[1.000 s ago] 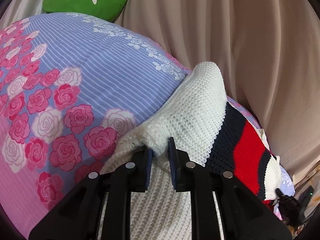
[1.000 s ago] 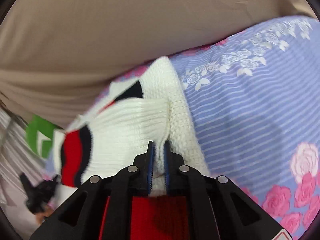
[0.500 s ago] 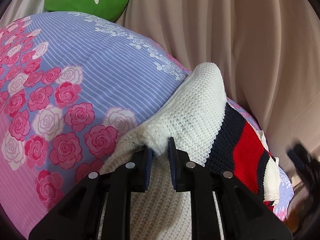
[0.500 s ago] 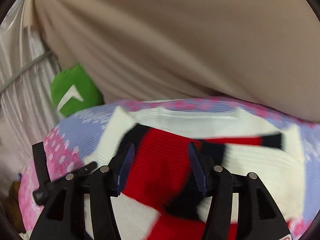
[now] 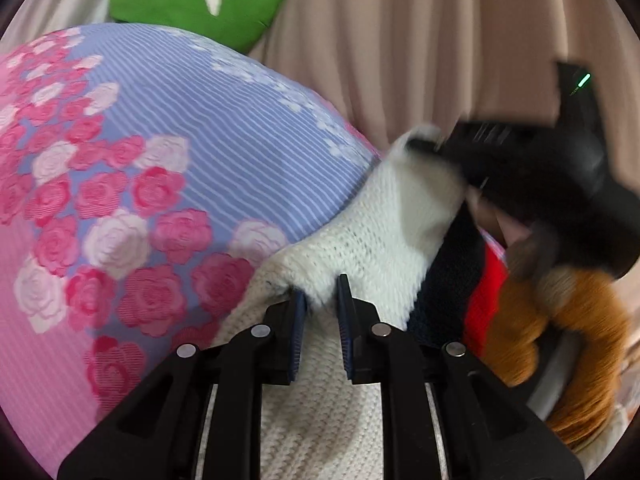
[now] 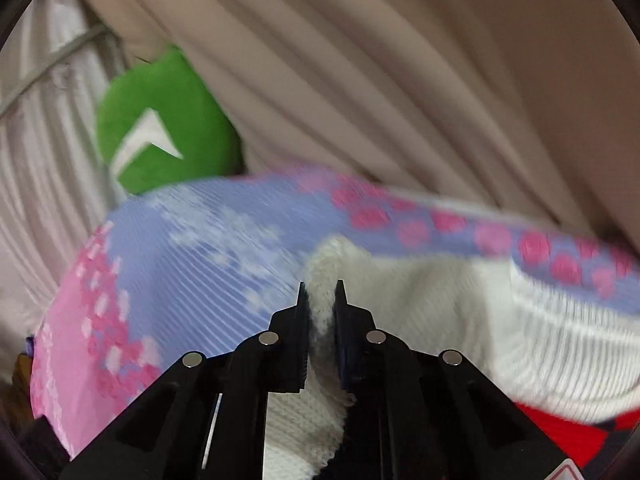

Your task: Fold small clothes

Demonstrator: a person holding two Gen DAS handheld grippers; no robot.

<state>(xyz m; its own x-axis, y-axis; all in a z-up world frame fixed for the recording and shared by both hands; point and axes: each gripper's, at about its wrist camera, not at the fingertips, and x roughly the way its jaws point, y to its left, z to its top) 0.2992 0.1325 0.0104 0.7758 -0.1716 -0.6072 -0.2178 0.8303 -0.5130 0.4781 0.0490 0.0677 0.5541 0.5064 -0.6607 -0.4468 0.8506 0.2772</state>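
Observation:
A small white knit sweater (image 5: 380,232) with navy and red stripes lies on a floral bedspread (image 5: 160,168). My left gripper (image 5: 322,300) is shut on a fold of its white knit. In the left wrist view the right gripper (image 5: 520,168) shows blurred at the sweater's far corner. In the right wrist view my right gripper (image 6: 321,300) is shut on white knit at the edge of the sweater (image 6: 440,304); the red stripe shows at the lower right.
A green cushion (image 5: 192,0) with a white mark lies at the far end of the bed, also in the right wrist view (image 6: 160,132). Beige curtain (image 6: 400,80) hangs behind the bed. An orange furry sleeve (image 5: 560,340) shows at the right.
The right gripper let go of the sweater, opened, swung across to its far corner and shut on the white knit there. The left gripper kept its hold and barely moved.

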